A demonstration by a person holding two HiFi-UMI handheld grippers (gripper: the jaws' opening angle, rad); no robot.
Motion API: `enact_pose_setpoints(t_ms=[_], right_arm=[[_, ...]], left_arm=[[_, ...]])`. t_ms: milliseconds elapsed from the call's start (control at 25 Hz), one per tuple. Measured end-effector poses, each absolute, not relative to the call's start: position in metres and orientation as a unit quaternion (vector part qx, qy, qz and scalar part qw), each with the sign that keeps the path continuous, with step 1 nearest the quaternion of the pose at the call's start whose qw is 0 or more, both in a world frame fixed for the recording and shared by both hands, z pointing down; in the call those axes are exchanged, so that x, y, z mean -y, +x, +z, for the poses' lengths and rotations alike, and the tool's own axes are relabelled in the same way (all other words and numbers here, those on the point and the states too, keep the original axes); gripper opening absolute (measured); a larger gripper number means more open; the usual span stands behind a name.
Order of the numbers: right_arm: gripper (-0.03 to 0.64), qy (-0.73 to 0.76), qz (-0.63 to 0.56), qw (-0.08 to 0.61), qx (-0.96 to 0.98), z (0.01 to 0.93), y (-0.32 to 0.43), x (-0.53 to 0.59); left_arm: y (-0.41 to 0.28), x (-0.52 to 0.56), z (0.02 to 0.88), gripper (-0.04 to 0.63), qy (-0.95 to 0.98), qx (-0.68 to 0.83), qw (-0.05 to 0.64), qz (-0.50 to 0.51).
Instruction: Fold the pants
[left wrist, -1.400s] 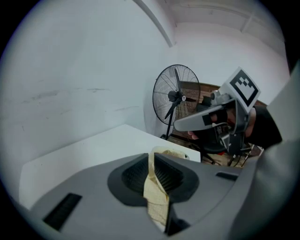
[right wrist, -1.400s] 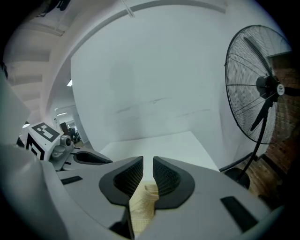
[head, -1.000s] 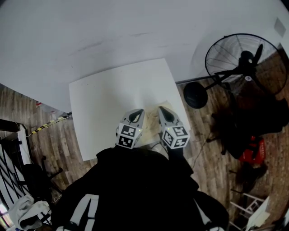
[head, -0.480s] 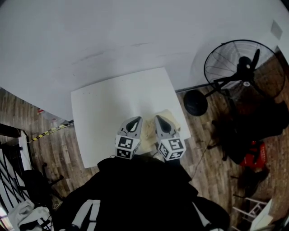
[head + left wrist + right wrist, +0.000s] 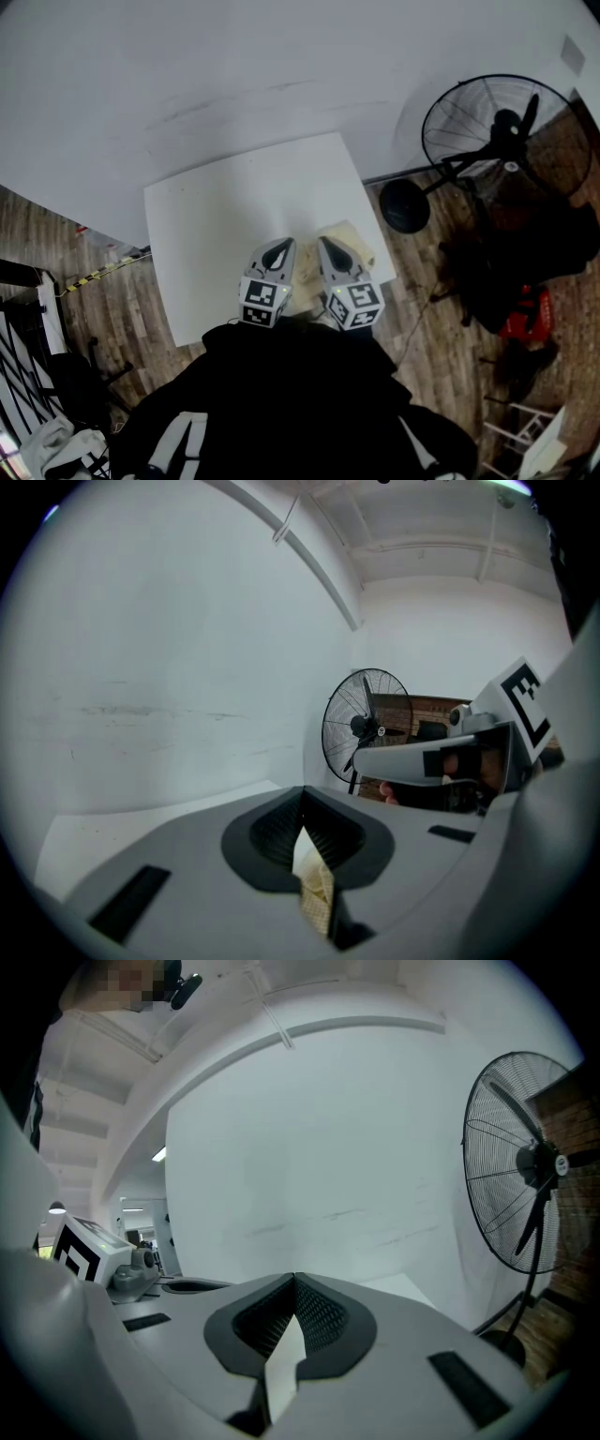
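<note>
White wall (image 5: 234,56) across the top of the head view, with wood floor (image 5: 112,300) below it on both sides. Person (image 5: 291,403) in dark clothing filling the bottom of that view. White table (image 5: 216,216) set against the wall, seen from steeply above. Black pedestal fan (image 5: 502,131) on the floor to the right of the table, near its far corner. Cream pants (image 5: 354,234) bunched at the table's near right corner, partly hidden behind the grippers. Left gripper (image 5: 278,247) and right gripper (image 5: 330,246) side by side over the table's near edge, close together, tips pointing toward the wall. In the left gripper view, jaws pressed together on a fold of the cream cloth, its fine check visible. In the right gripper view, jaws likewise clamped on a pale strip of the pants.
</note>
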State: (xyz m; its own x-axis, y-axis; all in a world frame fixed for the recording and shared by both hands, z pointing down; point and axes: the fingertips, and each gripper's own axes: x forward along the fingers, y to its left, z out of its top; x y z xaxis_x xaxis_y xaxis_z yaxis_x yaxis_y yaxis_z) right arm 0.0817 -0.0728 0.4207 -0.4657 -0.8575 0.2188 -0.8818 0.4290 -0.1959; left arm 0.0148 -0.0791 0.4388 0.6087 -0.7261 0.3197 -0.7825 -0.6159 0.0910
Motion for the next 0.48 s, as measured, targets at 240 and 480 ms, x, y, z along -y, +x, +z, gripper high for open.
enact_pose_setpoints(t_ms=[240, 480], right_arm=[[0.005, 0.515, 0.144, 0.046, 0.844, 0.4238, 0.0822, 0.0721], [0.005, 0.517, 0.147, 0.051, 0.842, 0.4263, 0.0806, 0.0729]], left_arm=[[0.0149, 0.0786, 0.4386, 0.003, 0.890, 0.423, 0.114, 0.127], [0.0132, 0.0783, 0.4455, 0.003, 0.889, 0.421, 0.118, 0.132]])
